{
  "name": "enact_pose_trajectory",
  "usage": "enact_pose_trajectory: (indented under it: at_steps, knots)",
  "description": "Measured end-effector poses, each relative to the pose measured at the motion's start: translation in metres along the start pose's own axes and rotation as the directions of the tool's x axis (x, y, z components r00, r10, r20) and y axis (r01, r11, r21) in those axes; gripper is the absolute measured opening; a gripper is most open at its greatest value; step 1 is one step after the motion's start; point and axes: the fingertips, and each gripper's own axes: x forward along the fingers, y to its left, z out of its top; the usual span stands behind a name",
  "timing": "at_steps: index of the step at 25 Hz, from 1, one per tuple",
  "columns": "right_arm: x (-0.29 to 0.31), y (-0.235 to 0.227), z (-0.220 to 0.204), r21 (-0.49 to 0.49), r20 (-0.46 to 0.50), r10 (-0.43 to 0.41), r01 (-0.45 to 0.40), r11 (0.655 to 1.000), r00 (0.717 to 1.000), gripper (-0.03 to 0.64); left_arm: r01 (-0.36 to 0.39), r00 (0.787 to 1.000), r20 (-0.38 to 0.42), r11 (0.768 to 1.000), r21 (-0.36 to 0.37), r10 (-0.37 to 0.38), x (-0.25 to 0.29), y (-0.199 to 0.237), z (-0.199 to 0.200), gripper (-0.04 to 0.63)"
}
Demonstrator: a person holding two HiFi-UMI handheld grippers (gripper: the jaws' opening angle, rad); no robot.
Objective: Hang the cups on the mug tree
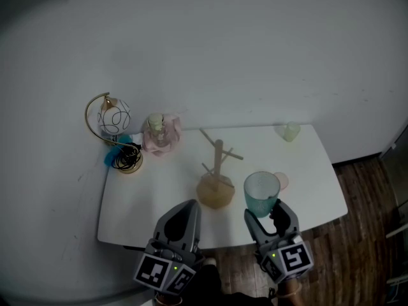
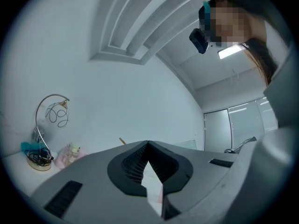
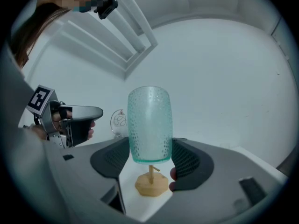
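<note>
Right claw (image 1: 266, 210) clamped on teal cup (image 1: 261, 193), near worktop (image 1: 159, 196) front edge, just right of mug tree (image 1: 217, 177). Left claw (image 1: 185, 209) closed, empty. Lamp (image 1: 113, 116) and pink bottle (image 1: 161, 134) at far-left corner; open worktop between them and tree.

White table (image 1: 159, 193) — mug tree (image 1: 217, 185), lamp (image 1: 113, 118), cup (image 1: 290, 131)

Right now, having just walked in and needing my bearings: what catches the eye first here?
First comes the teal dimpled cup, clamped in the right gripper over the near edge of the white table. It sits just right of the bare wooden mug tree at the table's middle. After that, the gold-arched lamp at the far left corner and a pale green cup at the far right.
</note>
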Motion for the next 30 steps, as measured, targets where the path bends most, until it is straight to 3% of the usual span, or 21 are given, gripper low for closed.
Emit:
enact_pose_trajectory:
  at_steps: [11,15,30]
  knots:
    - [0.028,-0.014,-0.016,0.009,-0.112,-0.028,0.029,1.0,0.993,0.288,0.002,0.999,-0.034,0.999,-0.035,-0.003,0.025,0.021,-0.012,0.0]
    - [0.039,-0.018,-0.015,-0.018,-0.084,-0.018,0.016,1.0,0.996,0.288,0.011,0.999,-0.041,0.998,-0.055,-0.013,0.034,0.025,-0.015,0.0]
    - [0.056,-0.021,-0.01,-0.106,-0.133,-0.006,-0.008,0.994,0.991,0.288,0.028,0.997,-0.075,0.998,-0.062,-0.032,0.052,0.036,-0.026,0.0]
